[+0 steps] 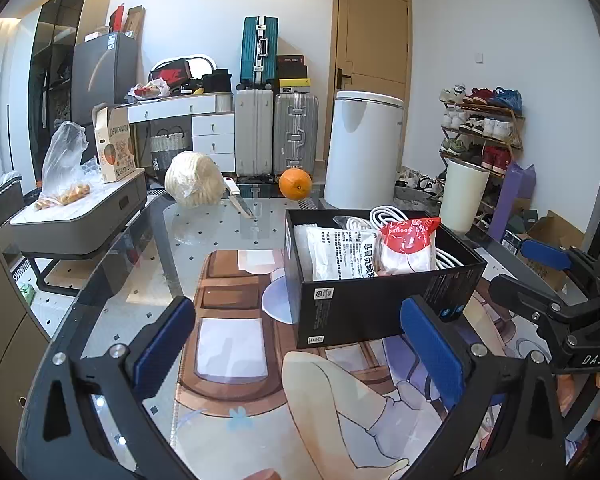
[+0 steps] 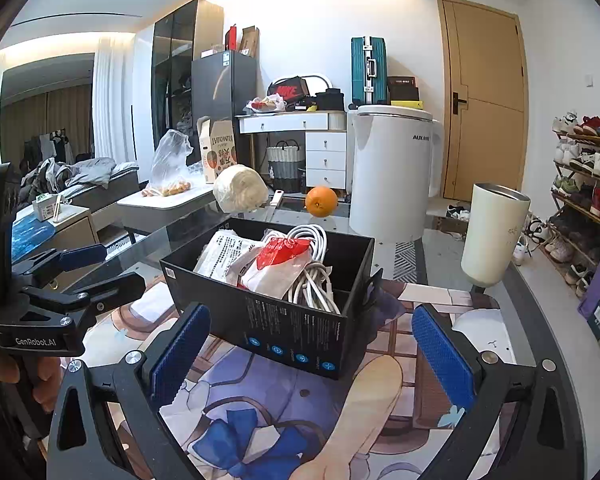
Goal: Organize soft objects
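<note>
Glass table [image 1: 148,248], black box [image 1: 376,300] of soft packets ahead of left gripper [image 1: 300,344], right gripper [image 2: 312,352], both wide open, empty

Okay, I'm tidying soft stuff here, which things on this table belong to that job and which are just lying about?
Part of the job:
black box
white packet
red-and-white pouch
white cable

Just lying about:
orange
knife
wrapped cabbage
cream tumbler

Glass-topped table [image 1: 148,240] carries an illustrated desk mat [image 1: 236,360]. On the mat: open black box [image 1: 380,300]. On bare glass: wrapped cabbage [image 1: 194,184], knife [image 1: 238,198], orange [image 1: 295,184], cream tumbler [image 2: 494,234].
</note>
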A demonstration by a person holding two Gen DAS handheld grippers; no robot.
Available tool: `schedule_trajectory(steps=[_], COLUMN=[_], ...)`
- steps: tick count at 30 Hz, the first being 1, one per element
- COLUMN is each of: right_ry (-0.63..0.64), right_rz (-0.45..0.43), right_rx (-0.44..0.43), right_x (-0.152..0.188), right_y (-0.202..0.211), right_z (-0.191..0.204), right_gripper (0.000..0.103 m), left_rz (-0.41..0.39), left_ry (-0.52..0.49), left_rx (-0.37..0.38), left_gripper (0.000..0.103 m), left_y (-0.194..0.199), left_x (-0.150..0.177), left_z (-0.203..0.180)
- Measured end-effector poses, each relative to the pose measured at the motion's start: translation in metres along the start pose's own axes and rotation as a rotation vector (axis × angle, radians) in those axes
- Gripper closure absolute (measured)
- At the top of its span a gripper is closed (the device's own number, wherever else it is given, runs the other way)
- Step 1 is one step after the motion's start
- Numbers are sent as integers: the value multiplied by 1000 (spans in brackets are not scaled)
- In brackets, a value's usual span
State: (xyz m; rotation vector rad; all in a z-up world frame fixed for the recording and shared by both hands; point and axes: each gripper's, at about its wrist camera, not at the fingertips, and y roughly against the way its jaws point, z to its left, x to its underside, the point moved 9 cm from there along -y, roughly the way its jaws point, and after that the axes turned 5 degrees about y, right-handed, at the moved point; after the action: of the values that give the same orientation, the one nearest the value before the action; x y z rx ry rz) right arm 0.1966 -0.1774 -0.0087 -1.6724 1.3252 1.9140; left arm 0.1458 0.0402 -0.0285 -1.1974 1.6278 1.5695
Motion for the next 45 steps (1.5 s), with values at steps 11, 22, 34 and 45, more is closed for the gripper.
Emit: schedule_trajectory(steps=[11, 22, 34, 45], right_ry=[-12, -16, -19, -19], right_rz=[0, -3, -7, -8], right_rx=[-1, 0, 2, 3], right_x=[1, 1, -1, 0], right_y=[1, 1, 4, 4], right_z=[-3, -3, -1, -2], right_gripper=[1, 1, 1, 1], left_rz=[-2, -8, -13, -54], left_ry=[9, 8, 16, -14], left_rx=[-1, -9, -7, -34], left_gripper=[0, 0, 0, 0], left_y=[0, 2, 2, 10], left_x=[-1, -2, -2, -4], left_z=[2, 3, 4, 1])
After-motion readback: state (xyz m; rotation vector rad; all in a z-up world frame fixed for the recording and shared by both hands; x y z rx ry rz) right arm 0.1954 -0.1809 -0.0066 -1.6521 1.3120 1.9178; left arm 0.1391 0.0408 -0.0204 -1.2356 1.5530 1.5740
